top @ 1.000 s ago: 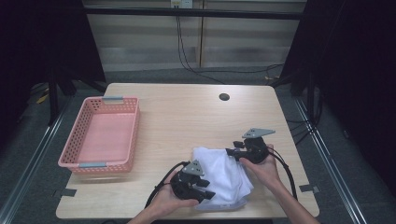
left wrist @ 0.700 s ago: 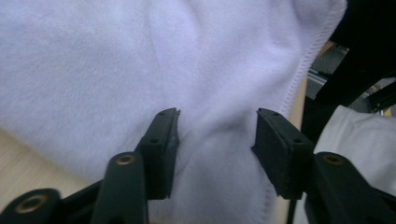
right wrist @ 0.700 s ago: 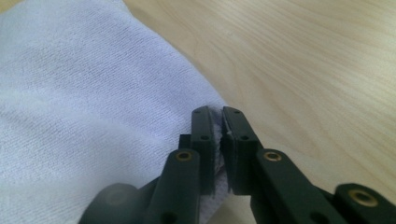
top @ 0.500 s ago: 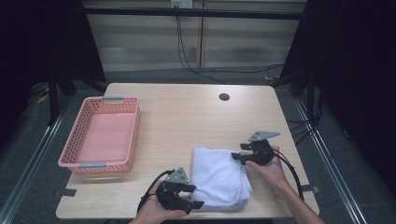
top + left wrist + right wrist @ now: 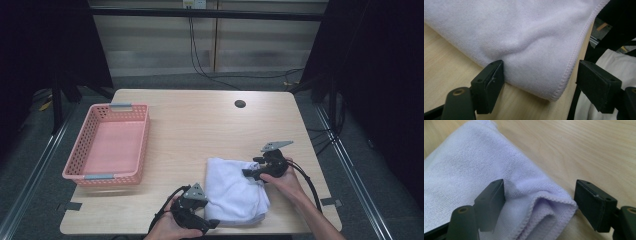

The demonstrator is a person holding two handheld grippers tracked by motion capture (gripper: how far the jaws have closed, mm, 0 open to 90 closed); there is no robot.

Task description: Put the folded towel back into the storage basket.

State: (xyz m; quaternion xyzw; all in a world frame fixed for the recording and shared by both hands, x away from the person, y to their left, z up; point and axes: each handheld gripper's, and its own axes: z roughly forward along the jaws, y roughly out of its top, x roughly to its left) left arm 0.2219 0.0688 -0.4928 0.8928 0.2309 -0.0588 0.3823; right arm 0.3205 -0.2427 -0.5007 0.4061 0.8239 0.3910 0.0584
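Note:
A pale lilac towel (image 5: 232, 192) lies folded on the wooden table (image 5: 200, 130) near its front edge. My left gripper (image 5: 210, 224) rests at the towel's near left corner. In the left gripper view its jaws (image 5: 541, 67) stand wide, have just been opening, and a hemmed towel (image 5: 524, 32) corner lies loose between them. My right gripper (image 5: 248, 173) is at the towel's far right edge. In the right gripper view its jaws (image 5: 540, 185) have also just been opening, with a folded towel (image 5: 474, 170) corner between them that the pads do not press.
A pink mesh basket (image 5: 143, 150) stands at the table's left side. A small dark hole (image 5: 240, 104) sits in the tabletop at the back. The table's front edge runs just below both hands. Cables trail from each gripper.
Both grippers have let go of the towel, which has settled from a bunched heap into a flat fold. The left gripper has drawn back toward the front edge, and the right has sunk to the tabletop.

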